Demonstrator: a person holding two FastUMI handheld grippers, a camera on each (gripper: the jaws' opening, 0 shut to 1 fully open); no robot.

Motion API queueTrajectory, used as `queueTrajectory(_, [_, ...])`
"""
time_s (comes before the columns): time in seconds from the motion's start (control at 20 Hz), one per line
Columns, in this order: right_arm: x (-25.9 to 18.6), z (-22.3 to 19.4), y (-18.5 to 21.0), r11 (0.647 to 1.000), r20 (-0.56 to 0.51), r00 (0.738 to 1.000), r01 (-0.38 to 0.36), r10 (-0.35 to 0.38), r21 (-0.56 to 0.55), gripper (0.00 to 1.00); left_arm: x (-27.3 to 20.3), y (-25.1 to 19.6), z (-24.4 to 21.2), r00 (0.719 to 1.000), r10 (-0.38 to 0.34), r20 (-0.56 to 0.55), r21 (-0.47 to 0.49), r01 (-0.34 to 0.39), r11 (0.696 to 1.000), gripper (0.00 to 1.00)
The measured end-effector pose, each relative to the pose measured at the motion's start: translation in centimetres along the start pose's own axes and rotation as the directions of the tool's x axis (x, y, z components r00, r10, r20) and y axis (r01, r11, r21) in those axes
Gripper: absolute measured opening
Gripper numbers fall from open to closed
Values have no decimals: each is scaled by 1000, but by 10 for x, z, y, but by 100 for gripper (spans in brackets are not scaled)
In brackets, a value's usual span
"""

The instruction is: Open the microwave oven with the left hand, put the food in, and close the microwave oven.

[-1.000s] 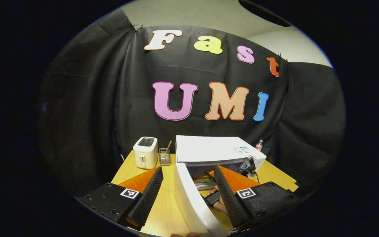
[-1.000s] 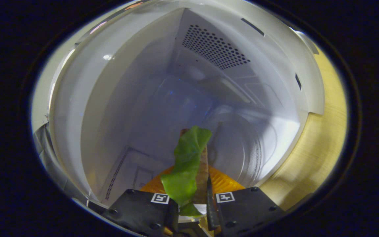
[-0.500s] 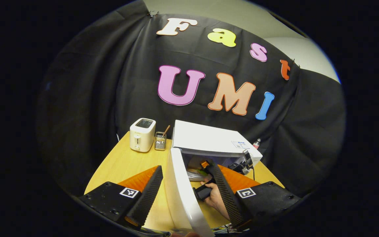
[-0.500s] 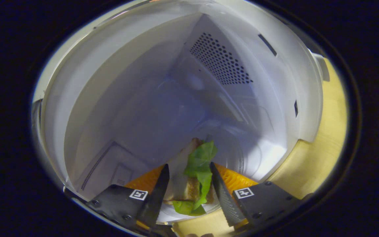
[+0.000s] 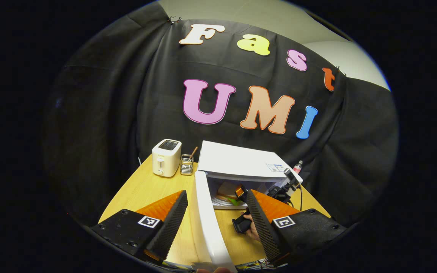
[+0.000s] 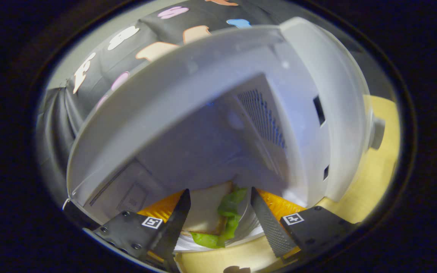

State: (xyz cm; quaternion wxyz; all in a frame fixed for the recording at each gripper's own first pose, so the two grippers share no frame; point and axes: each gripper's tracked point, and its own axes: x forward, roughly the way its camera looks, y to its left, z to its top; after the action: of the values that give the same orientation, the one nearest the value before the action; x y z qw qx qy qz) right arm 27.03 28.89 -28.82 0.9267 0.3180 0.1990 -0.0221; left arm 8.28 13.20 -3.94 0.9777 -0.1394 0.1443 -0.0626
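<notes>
The white microwave (image 5: 241, 167) stands on the table with its door (image 5: 206, 220) swung wide, seen edge-on. My left gripper (image 5: 215, 227) is open, and the door's edge rises between its fingers without either finger pressing it. Farther off, the right gripper (image 5: 241, 191) and the hand holding it sit at the cavity mouth. In the right gripper view a sandwich with green lettuce (image 6: 218, 212) lies on a white plate (image 6: 188, 244) on the cavity floor. My right gripper (image 6: 222, 227) is open, its fingers standing apart on either side of the sandwich.
A white toaster (image 5: 166, 162) and a wire utensil holder (image 5: 187, 168) stand left of the microwave. A small bottle (image 5: 298, 165) sits behind its right corner. The wooden table (image 5: 146, 189) runs in front; its surface (image 6: 378, 170) also lies right of the cavity.
My right gripper opened and let go of the sandwich, which now rests on the plate, and it has drawn back toward the cavity mouth. The left gripper shifted only slightly.
</notes>
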Motion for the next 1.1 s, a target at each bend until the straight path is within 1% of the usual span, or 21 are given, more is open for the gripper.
queueTrajectory(0.15, [-24,15,1,997,8,999,-41,42,-64,99,-7,2,-6,1000,19,-11,-3,-19,1000,93])
queueTrajectory(0.25, [-44,29,0,988,26,996,-76,80,-131,99,-12,4,-4,999,39,2,0,-39,999,93])
queueTrajectory(0.4, [-79,45,2,970,7,989,-141,145,-198,99,-19,11,-9,997,73,9,15,-73,997,93])
queueTrajectory(0.45, [-93,53,1,960,10,987,-156,163,-231,99,-21,12,-12,997,83,4,13,-83,996,93])
queueTrajectory(0.55, [-122,69,3,929,7,976,-203,216,-310,99,-27,13,-14,995,98,0,17,-98,995,93])
queueTrajectory(0.7, [-164,95,2,887,3,961,-252,275,-387,98,-35,21,-11,991,132,27,45,-134,990,92])
queueTrajectory(0.8, [-190,120,-2,875,28,956,-255,292,-412,98,-40,25,-9,988,150,46,50,-152,987,93])
queueTrajectory(0.9, [-211,143,-7,872,68,953,-240,296,-426,99,-43,28,-9,986,151,67,53,-154,987,93])
queueTrajectory(0.95, [-218,151,-12,874,81,954,-228,289,-429,91,-45,30,-11,986,154,66,54,-158,986,93])
queueTrajectory(1.1, [-242,174,-29,884,117,955,-199,271,-423,91,-49,42,-16,982,172,76,37,-175,984,93])
